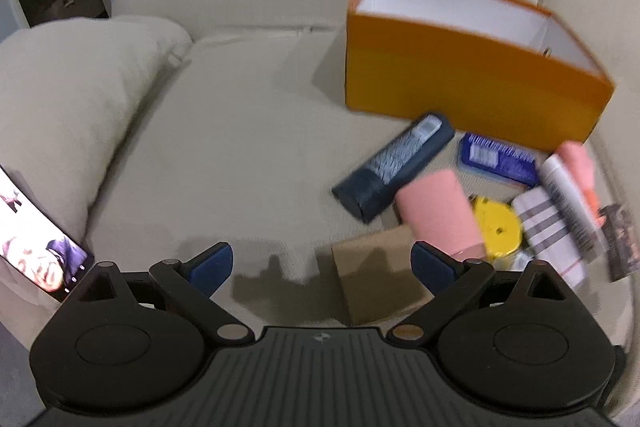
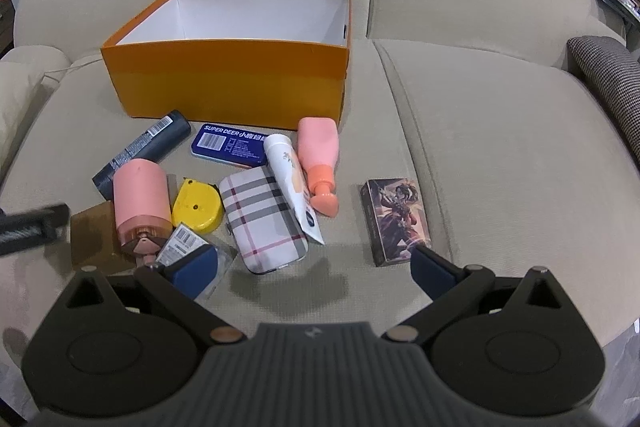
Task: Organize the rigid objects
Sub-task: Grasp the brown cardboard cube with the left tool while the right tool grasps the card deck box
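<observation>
Both the left tongs and the right tongs are wide and hold nothing; the bottles, tin and cases lie on the sofa just before the orange box

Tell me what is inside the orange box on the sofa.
The orange box shows only bare white inner walls and a strip of white floor at the back; nothing is visible inside. Its front wall hides the floor nearest the cameras, so that part cannot be checked.
</observation>
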A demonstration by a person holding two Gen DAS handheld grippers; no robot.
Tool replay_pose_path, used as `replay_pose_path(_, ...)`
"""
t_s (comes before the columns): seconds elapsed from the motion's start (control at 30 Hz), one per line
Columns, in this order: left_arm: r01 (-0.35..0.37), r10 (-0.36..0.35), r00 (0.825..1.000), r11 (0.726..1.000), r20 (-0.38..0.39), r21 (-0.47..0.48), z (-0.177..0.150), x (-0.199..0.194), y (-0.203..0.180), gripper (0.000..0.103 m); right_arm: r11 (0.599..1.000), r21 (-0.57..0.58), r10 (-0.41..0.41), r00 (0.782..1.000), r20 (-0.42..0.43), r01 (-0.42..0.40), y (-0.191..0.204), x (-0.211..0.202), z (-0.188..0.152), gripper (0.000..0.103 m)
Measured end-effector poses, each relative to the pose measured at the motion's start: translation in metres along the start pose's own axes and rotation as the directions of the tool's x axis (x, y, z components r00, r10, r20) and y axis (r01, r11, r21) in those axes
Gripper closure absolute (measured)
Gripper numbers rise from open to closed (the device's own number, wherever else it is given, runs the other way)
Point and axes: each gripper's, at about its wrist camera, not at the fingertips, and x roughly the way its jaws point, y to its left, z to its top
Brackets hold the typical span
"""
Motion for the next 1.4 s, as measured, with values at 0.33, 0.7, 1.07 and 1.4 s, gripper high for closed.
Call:
replay_pose_path(0.33, 0.079, -0.096, 0.992, 0.980, -0.087, -0.185, -0.004, 0.041, 0.016, 0.000, 1.000, 0.025, -0.005, 1.000, -0.013, 0.005, -0.011, 0.006, 0.006, 0.001)
replay_pose_path(0.7, 0.134, -0.160, 0.982, 0.965, -0.101, -0.225, 0.002, 0.049, 0.015, 0.000, 0.996, 0.089, -0.024, 1.000, -0.010, 0.025, -0.032, 0.011, 0.018, 0.001)
replay_pose_path(1.07, 0.078, -0.139, 0.950, 0.973, -0.278, -0.219, -0.005, 0.070, 0.031, 0.000, 0.997, 0.076, 0.009, 0.999, -0.044, -0.005, -0.061, 0.034, 0.034, 0.001)
replay_pose_path(1.4, 0.083, -0.103, 0.963, 0.992, -0.248, -0.092, -0.008, 0.064, 0.012, 0.025, 0.989, 0.105, 0.129, 0.952, -0.277, -0.104, -0.094, 0.125, 0.042, 0.001)
